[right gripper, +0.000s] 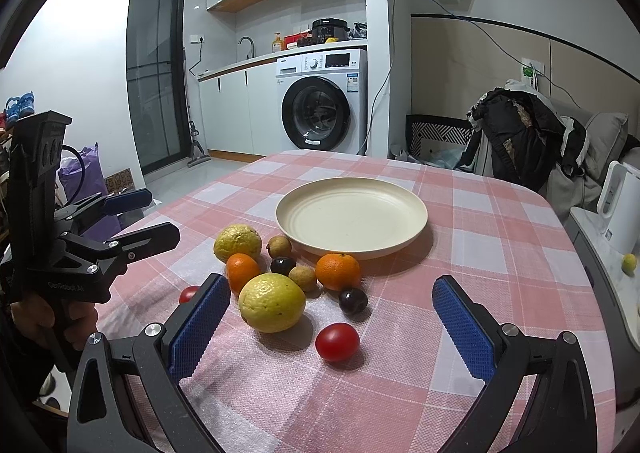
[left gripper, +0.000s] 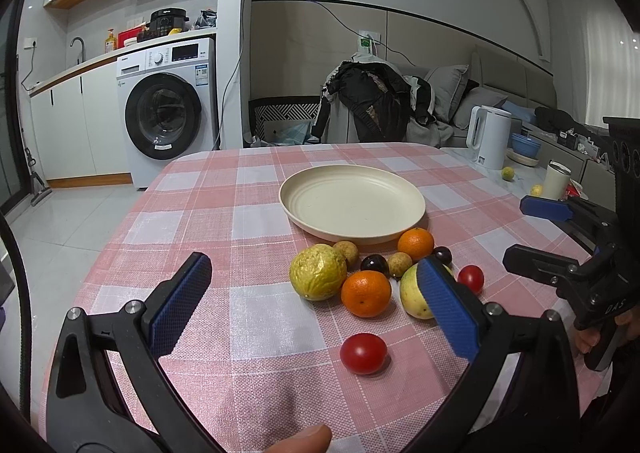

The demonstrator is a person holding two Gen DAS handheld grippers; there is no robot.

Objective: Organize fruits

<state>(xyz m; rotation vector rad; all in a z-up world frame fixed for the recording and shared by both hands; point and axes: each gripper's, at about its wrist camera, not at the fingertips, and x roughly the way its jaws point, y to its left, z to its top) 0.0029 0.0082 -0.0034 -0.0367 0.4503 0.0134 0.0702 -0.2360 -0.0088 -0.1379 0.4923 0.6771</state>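
Pink-checked tablecloth carries an empty plate mid-tabletop; fruits cluster loose against its near rim. Left gripper and right gripper: fingers spread wide, holding nothing. Risk: round tomato rolls toward the near edge if nudged.

I see a woven pink-checked cloth over the desk, matt and coarse, and on it a smooth cream plate with a dull sheen. The tomato is glossy, the oranges finely pebbled, the yellow fruit dimpled. My claws' pads look like textured blue rubber on matt black plastic with shiny metal screws.
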